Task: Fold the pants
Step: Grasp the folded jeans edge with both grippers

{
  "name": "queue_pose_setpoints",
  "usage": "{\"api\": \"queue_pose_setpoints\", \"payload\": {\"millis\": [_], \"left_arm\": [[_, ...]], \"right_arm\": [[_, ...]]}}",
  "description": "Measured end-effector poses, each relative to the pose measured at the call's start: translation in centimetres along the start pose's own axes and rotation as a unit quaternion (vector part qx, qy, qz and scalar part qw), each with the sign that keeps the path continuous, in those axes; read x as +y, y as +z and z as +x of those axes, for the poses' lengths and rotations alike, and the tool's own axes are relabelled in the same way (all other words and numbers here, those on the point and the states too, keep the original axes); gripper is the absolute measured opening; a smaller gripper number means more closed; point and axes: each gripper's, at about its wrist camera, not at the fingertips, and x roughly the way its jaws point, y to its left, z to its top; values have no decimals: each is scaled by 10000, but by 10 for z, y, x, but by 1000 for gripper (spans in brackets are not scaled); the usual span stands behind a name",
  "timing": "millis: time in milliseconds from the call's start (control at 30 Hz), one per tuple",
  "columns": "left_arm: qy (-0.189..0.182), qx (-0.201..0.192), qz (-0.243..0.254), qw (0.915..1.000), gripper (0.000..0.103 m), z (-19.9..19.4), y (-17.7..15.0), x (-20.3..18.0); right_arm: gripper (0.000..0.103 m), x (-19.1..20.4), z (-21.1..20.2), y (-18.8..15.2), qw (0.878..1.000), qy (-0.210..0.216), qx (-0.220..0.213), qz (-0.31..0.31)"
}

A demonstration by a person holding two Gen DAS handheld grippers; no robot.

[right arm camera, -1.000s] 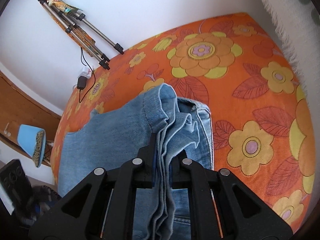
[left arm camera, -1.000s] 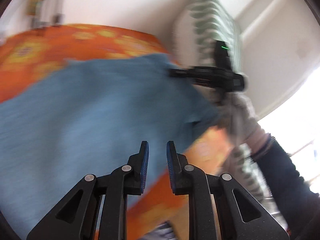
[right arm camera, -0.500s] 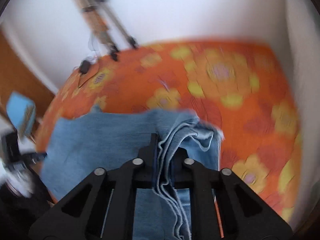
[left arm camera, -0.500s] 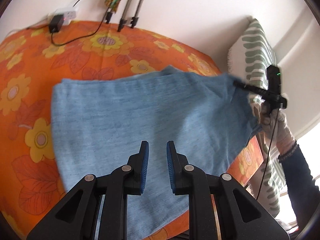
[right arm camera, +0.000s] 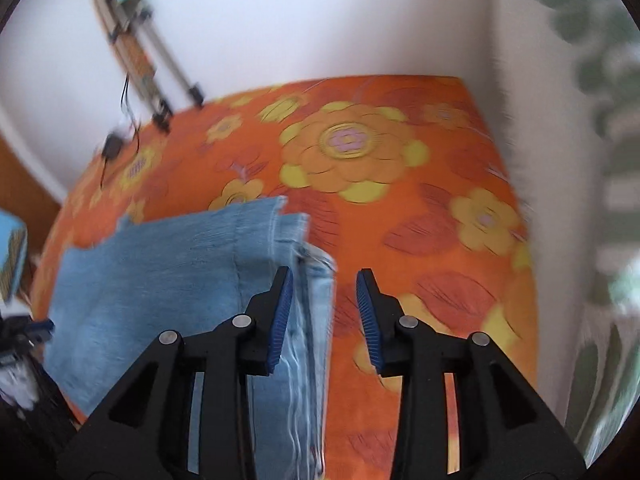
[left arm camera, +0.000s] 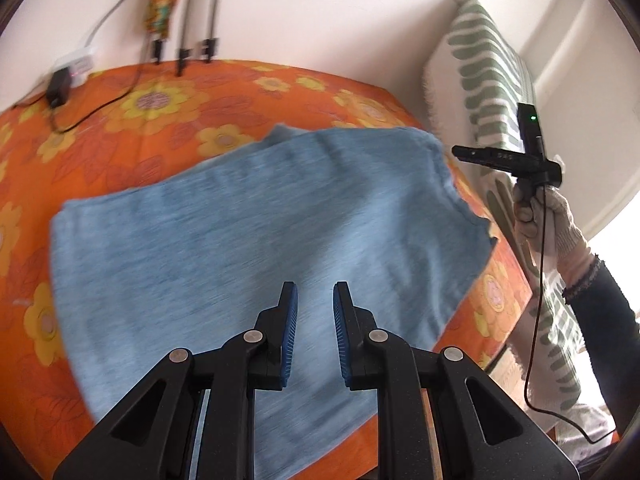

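Light blue jeans (left arm camera: 260, 240) lie folded flat on the orange flowered bedspread (left arm camera: 160, 100). My left gripper (left arm camera: 314, 308) hovers over their near part, its blue pads a narrow gap apart with nothing between them. In the right wrist view the layered edge of the jeans (right arm camera: 160, 280) lies on the bedspread (right arm camera: 400, 220). My right gripper (right arm camera: 325, 292) is above that edge with its jaws opening. The stacked hems lie below, by the left pad, free of the pads. From the left wrist view the right gripper (left arm camera: 460, 151) hangs just off the jeans' far right corner.
Tripod legs (left arm camera: 180, 40) lean on the white wall behind the bed, by a charger and cable (left arm camera: 60, 88). A green-and-white patterned throw (left arm camera: 492, 80) hangs at the bed's right side. A gloved hand (left arm camera: 548, 220) holds the right gripper. A blue lamp (right arm camera: 12, 256) stands far left.
The right gripper was shut on the stacked jeans edge; its jaws have now spread and the edge lies loose on the bed. The left gripper has shifted over the jeans, jaws unchanged.
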Motion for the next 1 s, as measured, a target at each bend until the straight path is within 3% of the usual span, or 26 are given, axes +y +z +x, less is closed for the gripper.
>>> {"api": "queue_pose_setpoints", "payload": {"millis": [167, 267, 367, 500, 633, 733, 867, 1000], "left_arm": [[-329, 114, 323, 9989, 17, 15, 6, -27], [-609, 266, 472, 9967, 17, 29, 7, -48], [-846, 453, 864, 9916, 17, 49, 8, -83], [-973, 618, 1509, 9818, 27, 78, 13, -136], [-801, 709, 2136, 9710, 27, 107, 14, -179], [-726, 800, 2435, 9639, 27, 120, 13, -194], [-319, 743, 2754, 9579, 27, 132, 13, -202], [-265, 681, 2783, 9577, 23, 139, 20, -201]], "right_arm": [[35, 2, -55, -53, 9970, 369, -34, 677], [35, 3, -59, -83, 9948, 218, 163, 980], [40, -6, -50, -98, 9852, 531, 366, 1588], [40, -11, -35, -102, 9836, 366, 443, 1708], [40, -13, -25, -105, 9800, 559, 505, 1844], [40, -9, -31, -107, 9810, 684, 512, 1744], [40, 2, -32, -105, 9859, 606, 586, 1446], [22, 6, -30, -101, 9870, 612, 644, 1337]]}}
